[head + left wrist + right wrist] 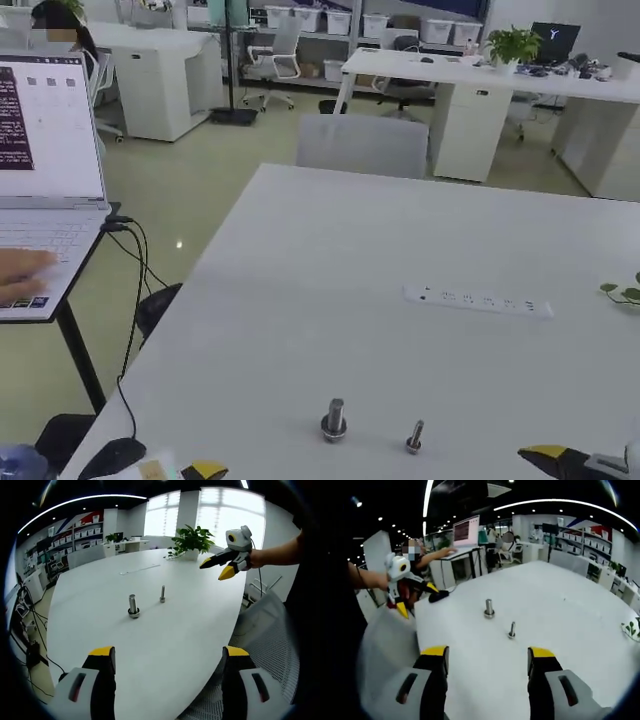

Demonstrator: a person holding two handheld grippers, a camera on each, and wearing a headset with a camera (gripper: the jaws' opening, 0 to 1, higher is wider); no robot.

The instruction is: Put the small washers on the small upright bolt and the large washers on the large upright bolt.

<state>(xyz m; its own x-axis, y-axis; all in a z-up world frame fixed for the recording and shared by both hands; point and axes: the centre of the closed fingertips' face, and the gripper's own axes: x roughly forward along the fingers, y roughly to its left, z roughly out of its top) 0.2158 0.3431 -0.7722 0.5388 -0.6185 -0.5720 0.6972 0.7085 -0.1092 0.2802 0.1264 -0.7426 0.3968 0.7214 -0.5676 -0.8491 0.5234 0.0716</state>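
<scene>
Left claw (167, 652), grey body with yellow tips, jaws spread wide, nothing held, hanging over the near edge of the white tabletop (165, 625), touching nothing

Right claw (489, 654), same build, jaws also wide apart and empty, above the tabletop near the edge

In the left gripper view the right claw shows up at the right, held in a hand, its yellow tips parted

Large upright steel bolt (334, 420) stands on the tabletop just ahead of both claws, thick shank, wide base flat on the surface. Small upright steel bolt (415, 437) stands near it on its right in the head view, thinner and shorter; the two are apart, not touching

Farther back a white power strip (478, 300) lies flat on the tabletop, well apart from the bolts, markings too small to read

Green potted plant (190, 539) at the far end of the tabletop

Off the tabletop to the left, open silver laptop (50, 140) on a side stand, screen has lines of text, unreadable
</scene>
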